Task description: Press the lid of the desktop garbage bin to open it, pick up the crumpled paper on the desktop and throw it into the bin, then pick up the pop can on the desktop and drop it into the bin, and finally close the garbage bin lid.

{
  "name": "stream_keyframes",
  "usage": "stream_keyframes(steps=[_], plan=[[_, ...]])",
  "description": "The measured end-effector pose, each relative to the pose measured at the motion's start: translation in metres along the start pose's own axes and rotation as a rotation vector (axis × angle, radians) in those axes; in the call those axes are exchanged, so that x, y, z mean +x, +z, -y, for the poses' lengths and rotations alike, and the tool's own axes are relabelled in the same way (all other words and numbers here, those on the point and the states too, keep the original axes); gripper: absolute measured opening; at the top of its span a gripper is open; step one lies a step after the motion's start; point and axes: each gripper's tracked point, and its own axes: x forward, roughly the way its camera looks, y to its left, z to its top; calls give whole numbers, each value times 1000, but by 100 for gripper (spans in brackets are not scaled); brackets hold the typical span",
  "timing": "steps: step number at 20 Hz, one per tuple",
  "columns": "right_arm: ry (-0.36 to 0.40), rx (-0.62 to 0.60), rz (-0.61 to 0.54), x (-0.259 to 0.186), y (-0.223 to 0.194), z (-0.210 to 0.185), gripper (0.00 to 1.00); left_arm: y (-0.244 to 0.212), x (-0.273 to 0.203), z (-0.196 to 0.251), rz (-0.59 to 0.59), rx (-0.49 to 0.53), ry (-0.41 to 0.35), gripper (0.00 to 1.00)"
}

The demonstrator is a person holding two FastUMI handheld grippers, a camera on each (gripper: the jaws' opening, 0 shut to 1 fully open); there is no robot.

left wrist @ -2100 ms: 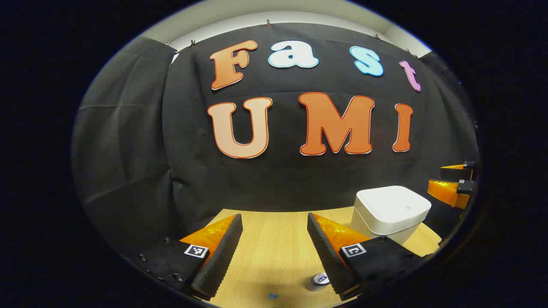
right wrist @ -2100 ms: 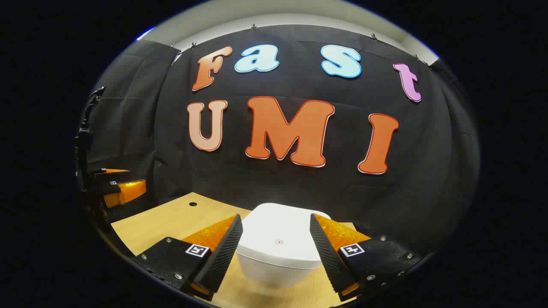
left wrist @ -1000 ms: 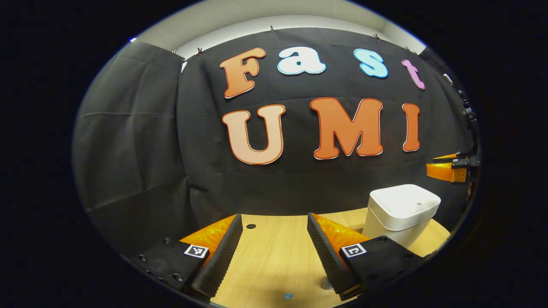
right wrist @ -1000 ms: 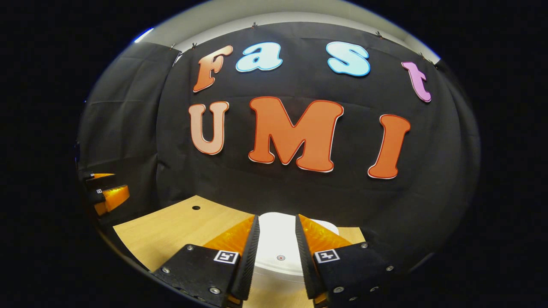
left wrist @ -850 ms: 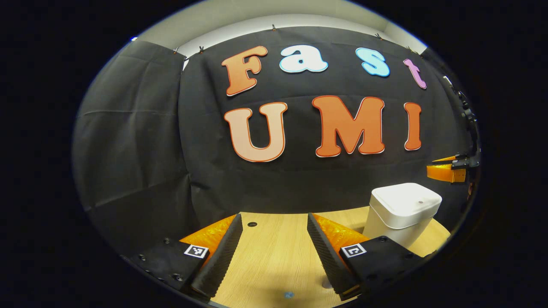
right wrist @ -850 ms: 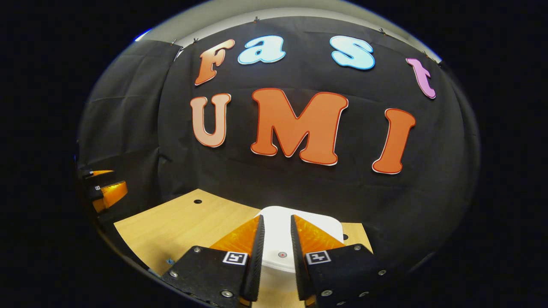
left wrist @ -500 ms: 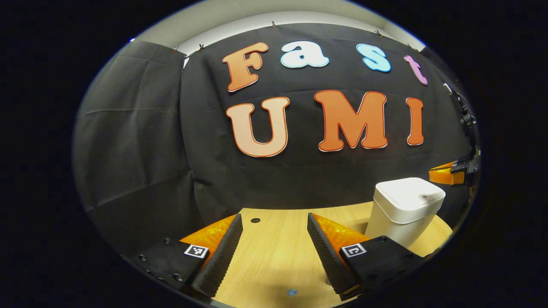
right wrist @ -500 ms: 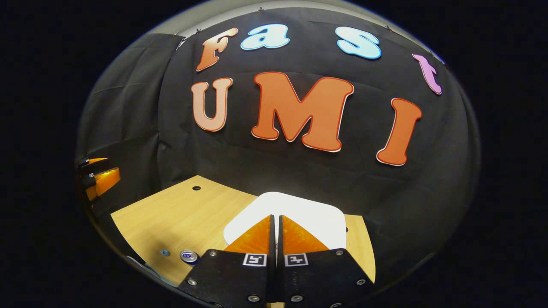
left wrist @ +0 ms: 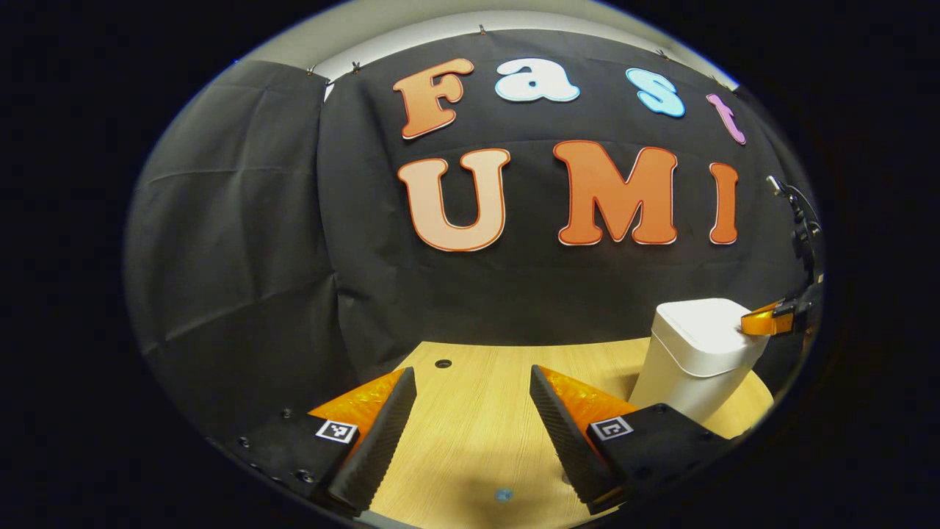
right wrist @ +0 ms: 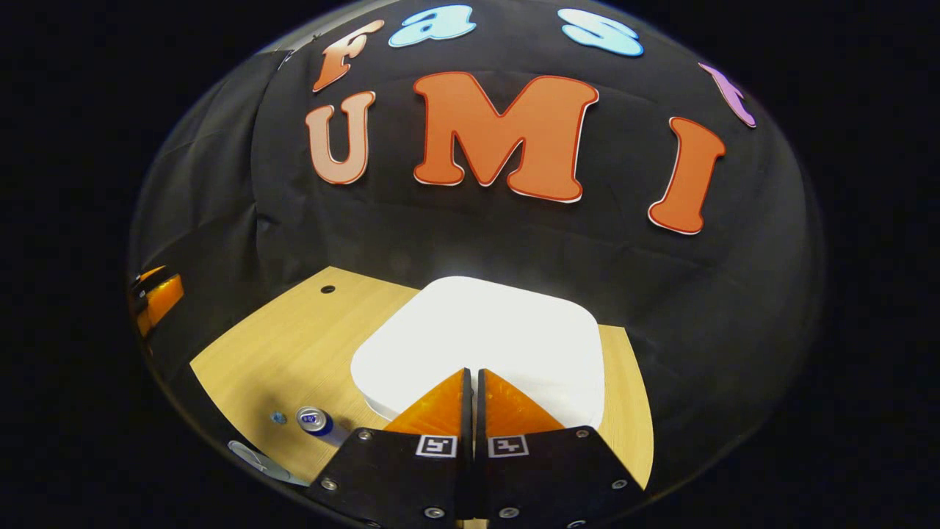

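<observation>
Here a wooden desktop (left wrist: 477, 411) meets black cloth (left wrist: 242, 242), white bin (right wrist: 485, 345) on it

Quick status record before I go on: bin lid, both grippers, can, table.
bin lid: closed on the white bin
right gripper: fingers together, tips at the lid's near part; contact cannot be told
left gripper: fingers apart, nothing between them, above the table
pop can: upright on the table, left of the bin in the right gripper view

Black cloth wall (left wrist: 242, 242) behind wooden table (left wrist: 477, 411)
</observation>
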Motion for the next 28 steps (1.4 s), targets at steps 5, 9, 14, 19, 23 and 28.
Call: stream_keyframes(steps=[5,9,14,19,23,28], plan=[[30,68,-79,0,-9,0,1,-15,2,1,-57,28,-6,99],[105,202,-93,2,-7,-5,1,-20,2,9,-74,31,-27,99],[92,173,-76,2,2,-3,1,-17,1,13,-71,47,-42,99],[50,125,-47,-4,7,2,1,-17,0,18,-70,65,-51,99],[26,81,5,-10,24,8,1,-16,2,24,-68,84,-61,100],[2,56,45,-14,39,15,3,-20,2,37,-71,112,-90,100]])
